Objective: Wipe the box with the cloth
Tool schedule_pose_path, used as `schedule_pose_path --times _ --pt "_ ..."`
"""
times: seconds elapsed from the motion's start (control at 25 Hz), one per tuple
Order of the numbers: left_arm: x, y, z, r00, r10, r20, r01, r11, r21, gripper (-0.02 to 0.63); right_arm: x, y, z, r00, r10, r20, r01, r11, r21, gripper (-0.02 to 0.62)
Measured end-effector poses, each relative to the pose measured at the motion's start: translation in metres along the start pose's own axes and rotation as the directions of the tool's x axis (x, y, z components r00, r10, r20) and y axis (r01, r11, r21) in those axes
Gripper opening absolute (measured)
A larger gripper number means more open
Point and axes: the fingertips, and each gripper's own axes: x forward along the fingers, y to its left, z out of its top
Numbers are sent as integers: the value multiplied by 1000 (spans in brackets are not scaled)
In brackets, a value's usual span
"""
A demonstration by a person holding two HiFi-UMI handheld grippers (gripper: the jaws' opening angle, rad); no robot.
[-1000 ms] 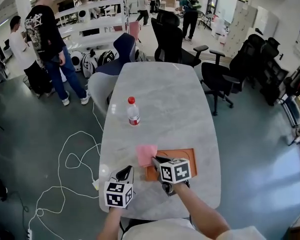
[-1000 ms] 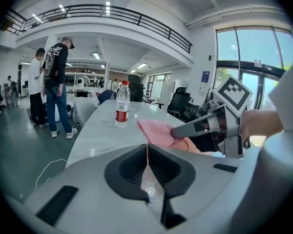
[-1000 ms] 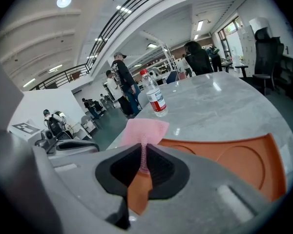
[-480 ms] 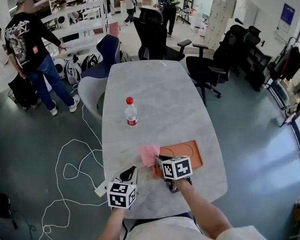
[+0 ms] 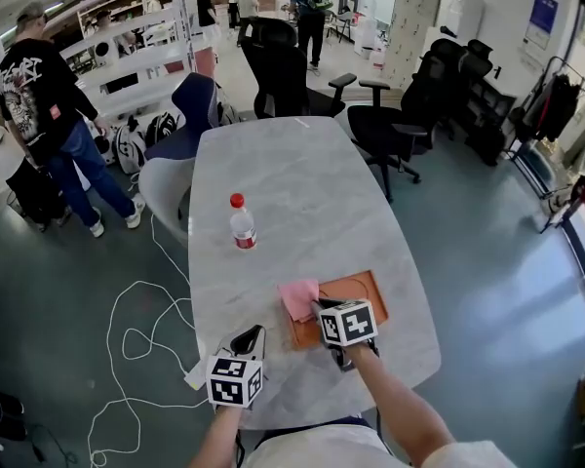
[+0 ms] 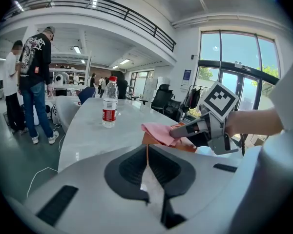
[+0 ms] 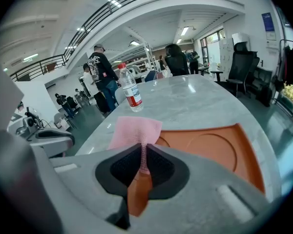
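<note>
Grey plastic fingers of the left gripper (image 5: 248, 340) are pressed together on nothing. It hovers over the near-left corner of the surface (image 5: 302, 174), well clear of the work.

A clear bottle with a red cap (image 5: 240, 223) stands upright farther in, toward the left edge and well apart from everything else.

The pink cloth (image 5: 298, 298) is pinched by one end in the right gripper (image 5: 321, 309), whose fingers are clenched on it. The free part fans out ahead of the tips.

The orange box (image 5: 360, 289) is shallow, with a round recess in its floor. It lies flat by the near-right edge, its long axis running left to right across the surface.
- Key relation: the box sits ahead and to the right of the right fingers, with the cloth over its near-left corner.
- I cannot tell whether the cloth already touches the corner.
- The right hand is far nearer than the left, so a wipe would likely run rightward along the long axis.

The surface is a pale marbled top with rounded corners, bare beyond the bottle. The room is an open workspace:
- black office chairs (image 5: 281, 61) at the far end;
- people standing at the far left (image 5: 41, 91);
- white cable (image 5: 127, 325) looped on the grey floor.
</note>
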Motion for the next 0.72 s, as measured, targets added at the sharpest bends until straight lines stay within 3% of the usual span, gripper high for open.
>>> schedule_pose_path --times 0.72 --pt "21 -34 5 999 32 13 -31 998 -56 15 -35 -79 -6 995 -98 2 98 995 7 34"
